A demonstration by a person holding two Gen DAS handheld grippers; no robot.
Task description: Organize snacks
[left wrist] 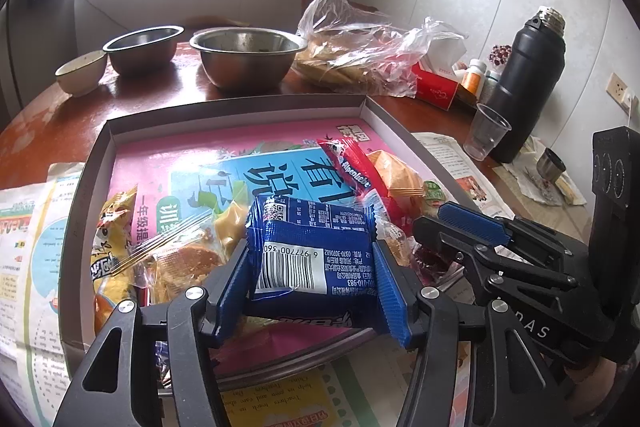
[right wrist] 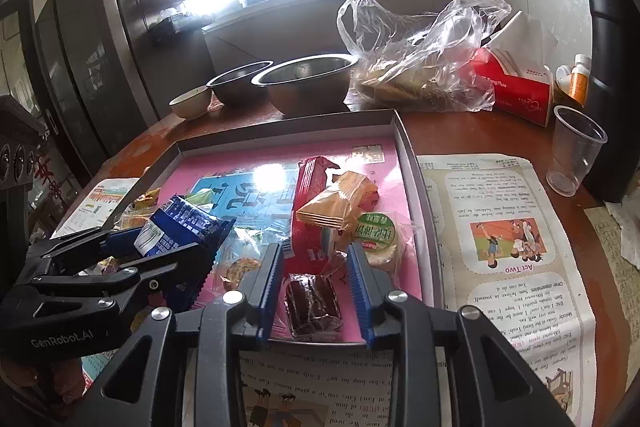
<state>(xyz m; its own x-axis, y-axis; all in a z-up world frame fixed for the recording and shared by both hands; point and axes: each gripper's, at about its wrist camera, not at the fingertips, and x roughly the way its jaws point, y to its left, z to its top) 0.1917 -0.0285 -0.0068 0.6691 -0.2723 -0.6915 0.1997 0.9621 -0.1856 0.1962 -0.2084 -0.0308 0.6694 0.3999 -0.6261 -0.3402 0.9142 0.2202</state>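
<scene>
1. Snacks lie heaped in a shallow grey box lid [left wrist: 100,163] lined with a pink workbook, on a round wooden table [left wrist: 60,123] spread with printed sheets.
2. At the box's left, a yellow packet [left wrist: 114,227] and clear-wrapped cakes [left wrist: 188,259] sit crowded against the side wall.
3. Centre, the left gripper [left wrist: 312,267] is clamped on a blue foil biscuit pack [left wrist: 312,251], its blue pads pressing both short ends and holding it tilted just above the pile. The pack looks light, its foil slick and crinkly and its contents likely brittle; a hold across the flat body should suit better than one on the crimped seams.
4. Right of it lie a red candy stick [right wrist: 310,195], an orange wafer pack [right wrist: 340,203] and a green-labelled round cake [right wrist: 376,231], touching or overlapping one another.
5. Nearest the front wall, a dark brown cake in clear film [right wrist: 312,303] lies between the fingers of the right gripper [right wrist: 316,283], whose jaws stand apart and do not press it. It looks soft and easily crushed.
6. Behind the box stand a small white bowl, two steel bowls [left wrist: 246,55] and a plastic bag of flatbread [left wrist: 352,55]; further right, a red tissue box [right wrist: 516,87], a clear cup [right wrist: 576,151] and a black flask [left wrist: 524,79] crowd the table's far side.
</scene>
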